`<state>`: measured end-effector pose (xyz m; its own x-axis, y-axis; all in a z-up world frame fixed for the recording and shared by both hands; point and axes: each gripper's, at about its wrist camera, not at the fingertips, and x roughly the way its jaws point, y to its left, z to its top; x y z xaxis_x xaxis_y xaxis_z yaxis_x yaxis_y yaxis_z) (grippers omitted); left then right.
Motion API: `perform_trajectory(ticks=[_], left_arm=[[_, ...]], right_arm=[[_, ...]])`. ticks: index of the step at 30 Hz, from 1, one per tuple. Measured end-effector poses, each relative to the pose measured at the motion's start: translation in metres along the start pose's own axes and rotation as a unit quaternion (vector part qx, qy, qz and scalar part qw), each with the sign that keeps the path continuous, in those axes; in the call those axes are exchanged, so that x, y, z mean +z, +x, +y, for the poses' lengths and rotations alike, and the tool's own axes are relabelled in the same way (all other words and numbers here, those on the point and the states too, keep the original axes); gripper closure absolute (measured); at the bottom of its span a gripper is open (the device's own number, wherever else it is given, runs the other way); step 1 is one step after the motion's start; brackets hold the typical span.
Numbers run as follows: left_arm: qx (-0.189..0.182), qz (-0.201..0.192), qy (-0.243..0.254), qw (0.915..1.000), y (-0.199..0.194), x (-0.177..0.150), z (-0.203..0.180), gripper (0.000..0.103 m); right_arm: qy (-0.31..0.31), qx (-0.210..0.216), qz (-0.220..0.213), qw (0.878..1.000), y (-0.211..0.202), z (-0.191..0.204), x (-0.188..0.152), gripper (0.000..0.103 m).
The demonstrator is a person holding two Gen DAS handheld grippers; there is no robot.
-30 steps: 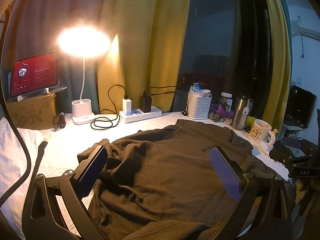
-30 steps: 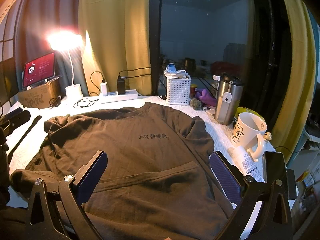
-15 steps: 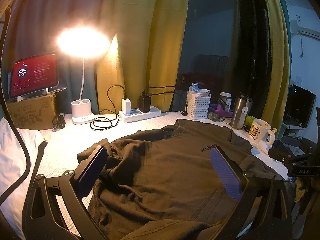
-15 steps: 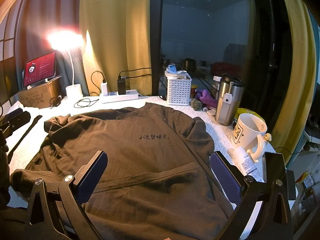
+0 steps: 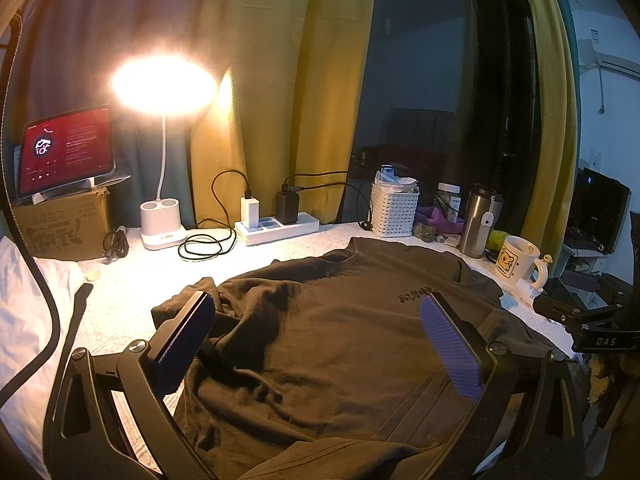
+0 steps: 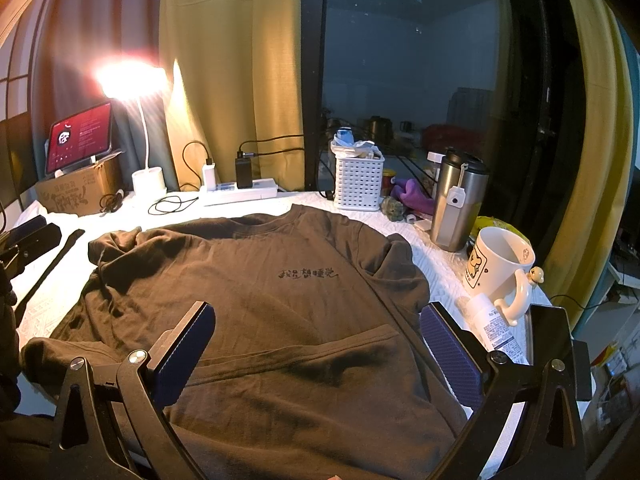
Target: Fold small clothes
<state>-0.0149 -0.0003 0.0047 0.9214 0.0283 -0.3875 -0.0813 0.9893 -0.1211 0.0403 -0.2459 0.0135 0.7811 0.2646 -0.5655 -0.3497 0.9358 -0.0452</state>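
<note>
right wrist view: brown t-shirt [image 6: 256, 304] is lying spread on the white-covered table [image 6: 436, 268], hem partly doubled. right gripper [image 6: 316, 354] and left gripper [image 5: 316, 346] are gaping wide, holding nothing. fabric is looking soft, light; pinching hem corners seems advisable.

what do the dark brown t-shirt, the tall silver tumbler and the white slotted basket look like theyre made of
Dark brown t-shirt: soft matte knit, probably cotton; it wrinkles and drapes.
Tall silver tumbler: brushed stainless steel by its dull metallic sheen, black lid likely plastic.
White slotted basket: moulded plastic, judging by its even grid of holes.
</note>
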Motion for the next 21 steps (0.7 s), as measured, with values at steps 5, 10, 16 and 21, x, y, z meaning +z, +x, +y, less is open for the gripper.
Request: perform_trajectory(ticks=[5,10,16,21], left_arm=[[0.000,0.000,0.000,1.0000,0.000,0.000,0.000,0.002],[0.000,-0.001,0.000,1.0000,0.000,-0.001,0.000,0.002],[-0.001,0.002,0.002,1.0000,0.002,-0.001,-0.002,0.002],[-0.004,0.008,0.008,0.9999,0.008,-0.003,-0.007,0.002]], right_arm=[[0.000,0.000,0.000,1.000,0.001,0.000,0.000,0.000],[0.000,0.000,0.002,1.000,0.003,0.001,0.000,0.000],[0.001,0.000,0.004,1.000,-0.001,0.002,0.005,0.000],[0.006,0.000,0.011,1.000,0.009,-0.002,0.000,0.000]])
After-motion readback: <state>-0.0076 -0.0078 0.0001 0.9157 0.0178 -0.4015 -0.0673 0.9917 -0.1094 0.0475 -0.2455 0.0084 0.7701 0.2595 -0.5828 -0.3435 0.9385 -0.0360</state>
